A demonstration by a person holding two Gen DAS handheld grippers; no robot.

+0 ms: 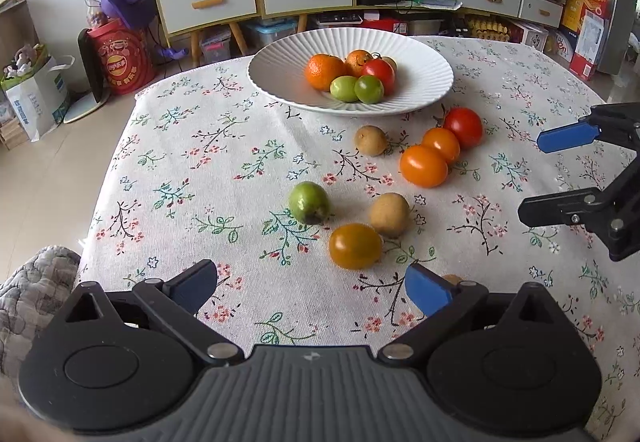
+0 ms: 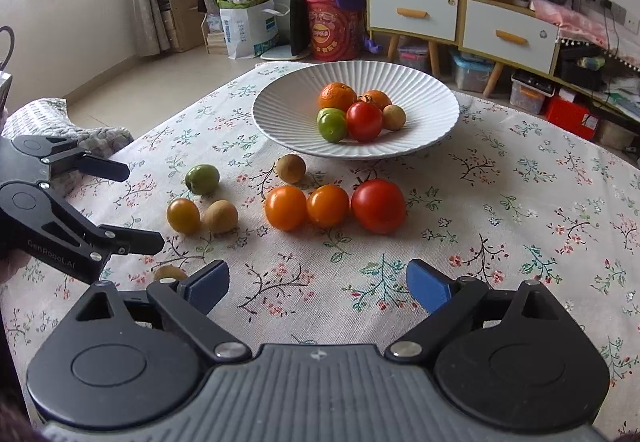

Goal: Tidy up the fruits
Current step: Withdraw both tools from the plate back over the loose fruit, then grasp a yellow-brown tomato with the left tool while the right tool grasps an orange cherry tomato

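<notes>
A white ribbed plate (image 1: 280, 69) (image 2: 280, 109) at the table's far side holds several fruits: oranges, a red tomato, green fruits and a brown one. Loose on the flowered cloth lie a red tomato (image 1: 463, 127) (image 2: 378, 205), two orange tomatoes (image 1: 423, 165) (image 2: 285, 207), a yellow-orange tomato (image 1: 355, 246) (image 2: 183, 215), a green fruit (image 1: 309, 202) (image 2: 202, 179) and brown kiwis (image 1: 389, 214) (image 2: 220, 217). My left gripper (image 1: 311, 284) is open and empty, just short of the yellow-orange tomato. My right gripper (image 2: 318, 284) is open and empty, short of the orange tomatoes.
One more small brown fruit (image 2: 170, 274) lies by my left gripper's right finger. A grey quilted cushion (image 1: 36, 282) sits at the table's left edge. Cabinets, boxes and bags stand on the floor behind the table.
</notes>
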